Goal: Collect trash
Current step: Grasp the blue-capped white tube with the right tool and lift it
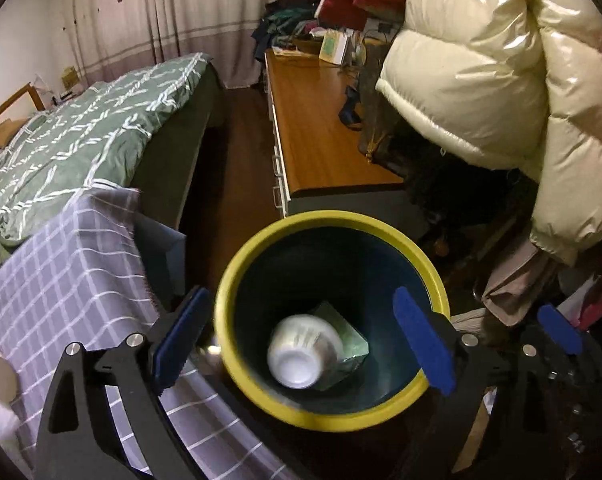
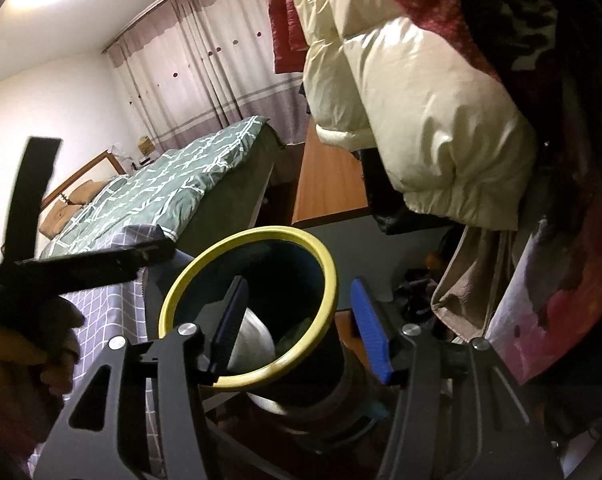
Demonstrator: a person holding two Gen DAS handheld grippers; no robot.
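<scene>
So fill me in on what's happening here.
A person is collecting trash in a bedroom with two handheld grippers. The left gripper hangs over the yellow-rimmed bin, jaws open and empty. A white paper cup lies blurred inside the bin on a green packet, seemingly just dropped. The right gripper is open beside the bin too, holding nothing.
</scene>
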